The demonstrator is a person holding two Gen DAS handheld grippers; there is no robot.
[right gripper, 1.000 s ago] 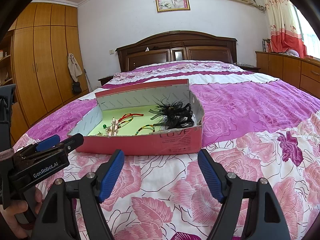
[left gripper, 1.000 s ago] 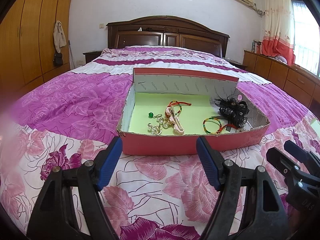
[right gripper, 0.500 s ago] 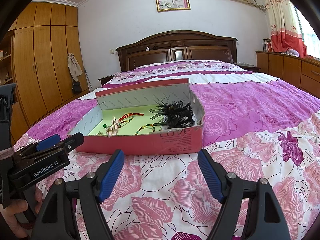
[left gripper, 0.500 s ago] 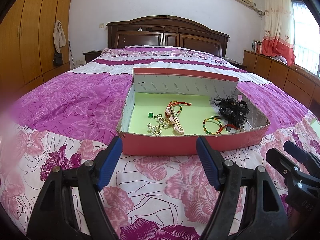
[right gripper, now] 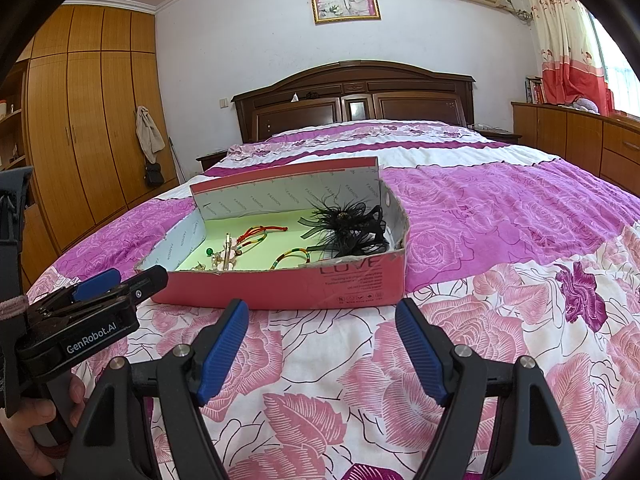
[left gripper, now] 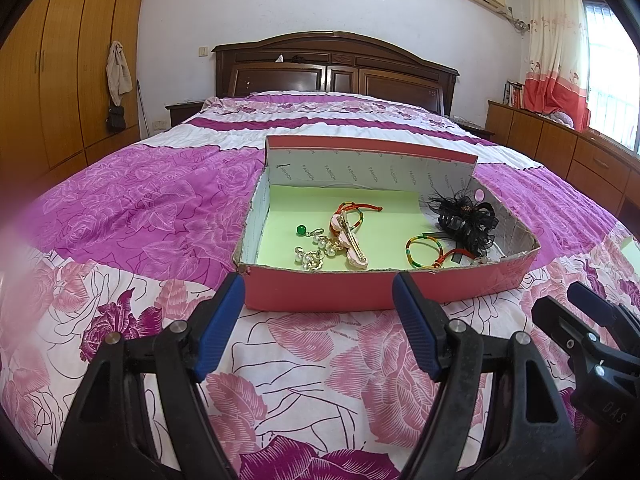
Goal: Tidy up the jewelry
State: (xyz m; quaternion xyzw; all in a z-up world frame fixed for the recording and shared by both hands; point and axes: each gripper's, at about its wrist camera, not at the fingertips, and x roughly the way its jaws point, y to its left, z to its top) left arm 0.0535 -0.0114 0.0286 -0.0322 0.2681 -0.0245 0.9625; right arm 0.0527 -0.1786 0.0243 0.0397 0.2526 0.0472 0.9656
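A pink cardboard box (left gripper: 340,290) with a green floor lies on the bed; it also shows in the right wrist view (right gripper: 280,284). Inside are a pink hair clip (left gripper: 349,240), a pearl and gold piece with a green bead (left gripper: 310,252), red and multicolour cord bracelets (left gripper: 422,250) and a black feathered hair claw (left gripper: 464,216), which also shows in the right wrist view (right gripper: 352,228). My left gripper (left gripper: 319,304) is open and empty just in front of the box. My right gripper (right gripper: 322,332) is open and empty, a little nearer than the box's front right.
The bed has a purple and pink floral cover (left gripper: 132,216) and a dark wooden headboard (left gripper: 332,64). Wooden wardrobes (right gripper: 88,128) line the left wall. Low cabinets (left gripper: 560,152) and a window stand on the right.
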